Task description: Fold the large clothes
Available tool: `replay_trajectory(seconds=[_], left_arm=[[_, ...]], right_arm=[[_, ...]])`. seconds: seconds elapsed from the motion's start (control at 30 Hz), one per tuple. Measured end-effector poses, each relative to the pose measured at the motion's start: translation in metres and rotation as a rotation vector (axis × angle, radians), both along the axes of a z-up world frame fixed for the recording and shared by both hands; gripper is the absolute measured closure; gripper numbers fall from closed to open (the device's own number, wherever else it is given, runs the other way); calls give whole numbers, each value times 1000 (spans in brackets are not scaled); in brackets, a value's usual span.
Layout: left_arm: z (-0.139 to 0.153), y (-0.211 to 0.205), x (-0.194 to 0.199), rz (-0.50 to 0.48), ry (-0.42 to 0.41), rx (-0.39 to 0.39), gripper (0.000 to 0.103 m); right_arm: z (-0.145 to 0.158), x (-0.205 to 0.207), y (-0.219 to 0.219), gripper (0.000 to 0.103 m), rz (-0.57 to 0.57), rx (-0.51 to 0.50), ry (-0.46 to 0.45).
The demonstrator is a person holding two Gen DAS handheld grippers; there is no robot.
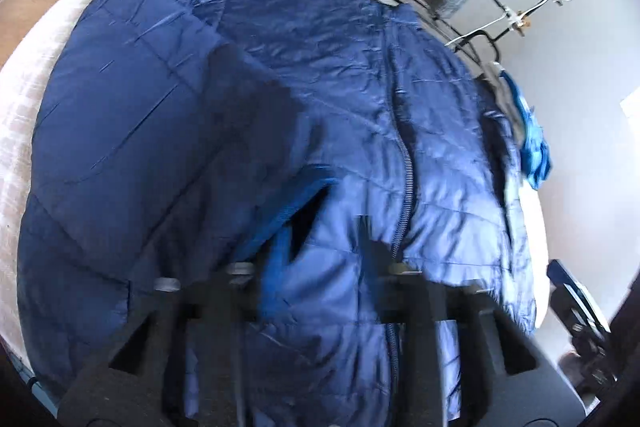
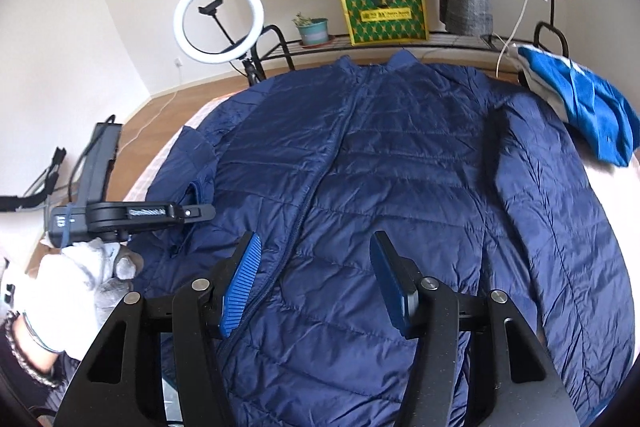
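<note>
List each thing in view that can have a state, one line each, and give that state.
Navy jacket: zipped, front up, spread flat on the bed.
Near sleeve: folded in.
Far sleeve: lying out straight.
Right tool: open, above the jacket, nothing held.
Left tool: seen side-on at the folded sleeve.
Blue garment: crumpled beside the jacket.
Ring light: lit.

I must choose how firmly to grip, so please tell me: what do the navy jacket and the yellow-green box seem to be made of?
Navy jacket: probably thin nylon or polyester shell with padding; slight sheen, fine wrinkles, quilted stitch lines.
Yellow-green box: looks like printed cardboard or a laminated bag; flat matte panels, too small to tell.
</note>
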State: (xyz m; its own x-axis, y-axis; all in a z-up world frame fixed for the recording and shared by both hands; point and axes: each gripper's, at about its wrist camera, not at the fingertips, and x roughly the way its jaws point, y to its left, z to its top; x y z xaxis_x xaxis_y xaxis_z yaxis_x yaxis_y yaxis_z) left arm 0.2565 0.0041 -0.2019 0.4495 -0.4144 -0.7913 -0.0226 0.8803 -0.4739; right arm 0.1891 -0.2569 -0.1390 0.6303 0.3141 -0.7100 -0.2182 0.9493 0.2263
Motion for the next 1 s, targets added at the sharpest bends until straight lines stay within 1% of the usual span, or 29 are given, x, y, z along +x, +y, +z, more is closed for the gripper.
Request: replay_trajectory(seconds=[0.03,0.1,0.2,0.3,0.33,0.37,0.4,0.47,0.5,0.53,0.57,0.6,0.67,0.73,0.77,0.83,0.87,0.9,0.93,1.0], left_arm=[[3,-2,-2,-6,-6,-13,46],[16,1,-12,-41,-27,-46,46],[32,9,-27,-64,-52,-94,45],[56,35,-50,-65,-114,-189,45],[62,38,-52,-67,-130,-198,44],[66,42,-54,-68,-148,-198,39],[68,44,-54,-68,-154,-189,37],[64,47,-49,-56,-117,-178,37],[63,53,-50,-33,-117,-187,37],[68,63,-53,5,-131,-181,37],[70,69,-54,21,-143,-168,37],[79,78,-56,49,-177,-111,37],[88,91,-60,104,-225,-5,37],[89,106,-60,149,-238,48,37],[87,112,-60,161,-233,52,38],[78,129,-58,193,-200,47,41],[73,135,-56,200,-187,48,45],[67,140,-55,207,-171,50,49],[63,146,-54,214,-156,52,50],[55,156,-57,227,-136,68,55]], right_arm=[[-1,1,-1,46,1,11,8],[-2,3,-1,46,3,37,25],[-6,8,2,41,8,100,64],[-11,15,15,41,31,166,116],[-13,16,19,41,41,178,125],[-15,17,25,41,52,188,133],[-18,20,35,41,66,195,143],[-21,23,49,41,67,186,149],[-22,24,54,41,67,188,155],[-23,25,61,41,69,202,167],[-25,27,67,41,75,221,184],[-27,29,76,41,87,244,205],[-31,30,92,41,104,249,226],[-38,34,113,41,127,236,253],[-45,37,125,41,137,233,273],[-58,46,141,41,149,233,314],[-66,51,146,41,146,228,338],[-76,58,153,41,126,207,371],[-83,63,156,41,112,197,391],[-101,72,162,41,85,205,436]])
